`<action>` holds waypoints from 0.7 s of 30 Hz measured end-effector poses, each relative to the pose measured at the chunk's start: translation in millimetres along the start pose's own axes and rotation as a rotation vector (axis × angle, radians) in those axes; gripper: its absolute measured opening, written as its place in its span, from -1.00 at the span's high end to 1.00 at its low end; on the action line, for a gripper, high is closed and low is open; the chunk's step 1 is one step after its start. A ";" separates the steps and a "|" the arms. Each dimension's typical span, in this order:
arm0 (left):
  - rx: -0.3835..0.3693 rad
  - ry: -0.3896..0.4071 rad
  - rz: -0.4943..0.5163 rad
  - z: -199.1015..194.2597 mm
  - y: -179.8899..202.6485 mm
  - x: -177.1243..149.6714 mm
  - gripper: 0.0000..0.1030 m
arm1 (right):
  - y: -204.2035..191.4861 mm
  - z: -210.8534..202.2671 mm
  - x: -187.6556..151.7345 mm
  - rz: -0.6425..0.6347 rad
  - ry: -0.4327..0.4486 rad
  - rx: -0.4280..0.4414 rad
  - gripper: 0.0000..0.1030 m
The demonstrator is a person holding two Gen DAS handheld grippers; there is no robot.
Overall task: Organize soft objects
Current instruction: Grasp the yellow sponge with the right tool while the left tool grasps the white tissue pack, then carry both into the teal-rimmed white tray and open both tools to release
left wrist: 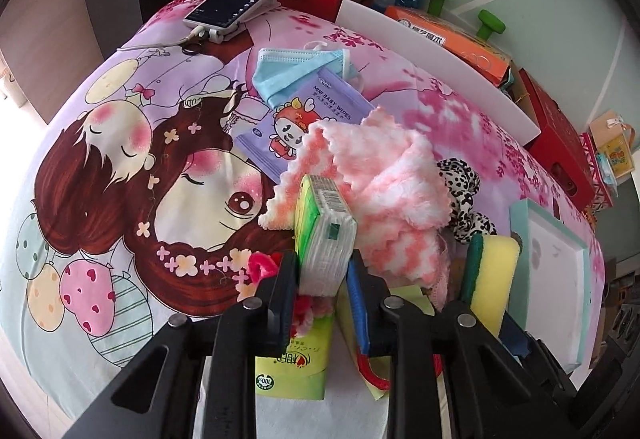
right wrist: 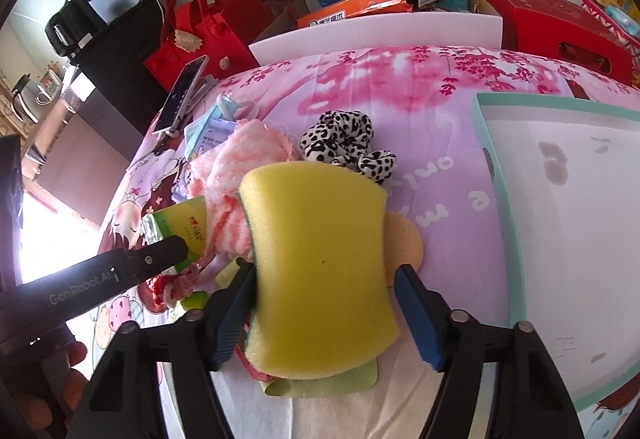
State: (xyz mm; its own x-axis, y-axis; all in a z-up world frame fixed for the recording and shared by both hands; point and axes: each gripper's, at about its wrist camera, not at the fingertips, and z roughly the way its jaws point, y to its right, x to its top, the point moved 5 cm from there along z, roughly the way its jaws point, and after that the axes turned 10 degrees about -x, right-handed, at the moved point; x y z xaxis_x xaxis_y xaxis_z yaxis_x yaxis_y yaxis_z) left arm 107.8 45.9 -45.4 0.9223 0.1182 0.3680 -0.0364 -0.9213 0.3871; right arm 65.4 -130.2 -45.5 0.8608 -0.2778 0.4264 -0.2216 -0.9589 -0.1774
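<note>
Tissue pack (left wrist: 325,235), crinkly film brick, pinched upright in left gripper (left wrist: 322,271) jaws. Fluffy pink towel (left wrist: 384,195) just behind. Sponge (right wrist: 320,271), porous yellow waisted block, squeezed in right gripper (right wrist: 326,303) jaws; flat-walled tray (right wrist: 492,143) right, empty.

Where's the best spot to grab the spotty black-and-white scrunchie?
Probably the puffy top loop of the scrunchie, coming from above. It lies flat on the bedsheet with open space to its right; the pink towel crowds its left, so a sideways approach there may snag.
</note>
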 end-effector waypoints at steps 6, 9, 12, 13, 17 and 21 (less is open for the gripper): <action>-0.006 0.008 -0.012 -2.1 -2.3 2.0 0.53 | -2.6 -1.3 -0.3 -0.009 0.004 0.009 -0.24; -0.008 0.015 -0.013 -3.9 -1.9 3.1 0.54 | -0.9 -2.7 0.5 -0.001 0.007 0.014 -0.24; -0.015 0.031 -0.016 -9.2 -1.4 4.0 0.54 | -0.4 -6.7 1.7 -0.002 0.018 0.012 -0.24; -0.018 0.041 -0.017 -12.4 -1.3 5.0 0.54 | -0.4 -8.3 2.3 -0.002 0.022 0.014 -0.24; -0.025 0.068 -0.015 -21.0 0.6 7.6 0.54 | -0.9 -15.8 4.3 -0.004 0.040 0.018 -0.24; -0.020 0.096 -0.005 -30.6 3.4 10.1 0.54 | -0.5 -31.7 9.4 -0.007 0.082 0.023 -0.24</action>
State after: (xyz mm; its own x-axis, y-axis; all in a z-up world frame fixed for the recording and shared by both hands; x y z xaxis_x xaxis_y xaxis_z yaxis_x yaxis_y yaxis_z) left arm 105.2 55.3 -14.5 0.8814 0.1587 0.4449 -0.0404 -0.9131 0.4056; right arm 59.1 -134.2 -13.4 0.8218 -0.2759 0.4986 -0.2045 -0.9595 -0.1940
